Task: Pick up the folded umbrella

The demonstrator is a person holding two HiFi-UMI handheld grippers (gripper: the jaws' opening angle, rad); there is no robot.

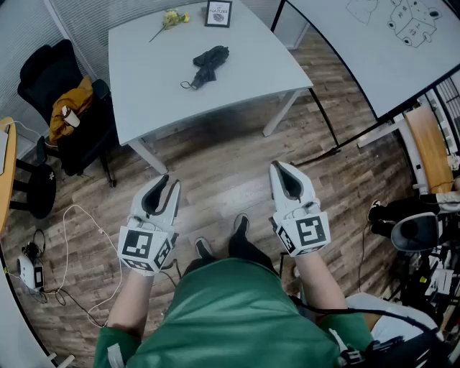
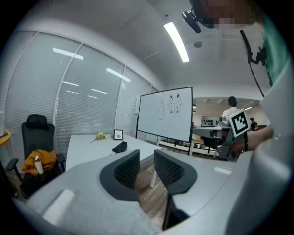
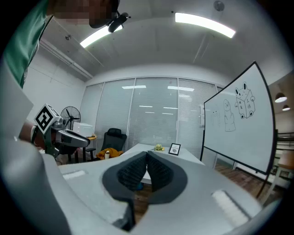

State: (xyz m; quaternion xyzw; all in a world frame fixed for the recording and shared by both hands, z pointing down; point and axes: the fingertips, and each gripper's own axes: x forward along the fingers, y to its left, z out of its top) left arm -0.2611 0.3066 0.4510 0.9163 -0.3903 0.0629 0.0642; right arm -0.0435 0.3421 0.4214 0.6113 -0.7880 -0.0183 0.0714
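Note:
The folded black umbrella [image 1: 208, 63] lies on the white table [image 1: 144, 86], far ahead of both grippers. In the left gripper view the umbrella [image 2: 120, 147] is small and distant on the tabletop. My left gripper [image 1: 169, 184] hangs over the wooden floor in front of the table; its jaws [image 2: 147, 160] stand apart with nothing between them. My right gripper [image 1: 281, 169] is level beside it, its pads [image 3: 147, 158] pressed together and empty. From the right gripper view the umbrella is hidden behind the jaws.
A picture frame [image 1: 218, 14] and a yellow flower [image 1: 173, 18] sit at the table's far edge. A black chair with an orange garment [image 1: 70, 108] stands left of the table. A whiteboard [image 1: 381, 43] stands to the right. Cables [image 1: 72, 244] trail on the floor at left.

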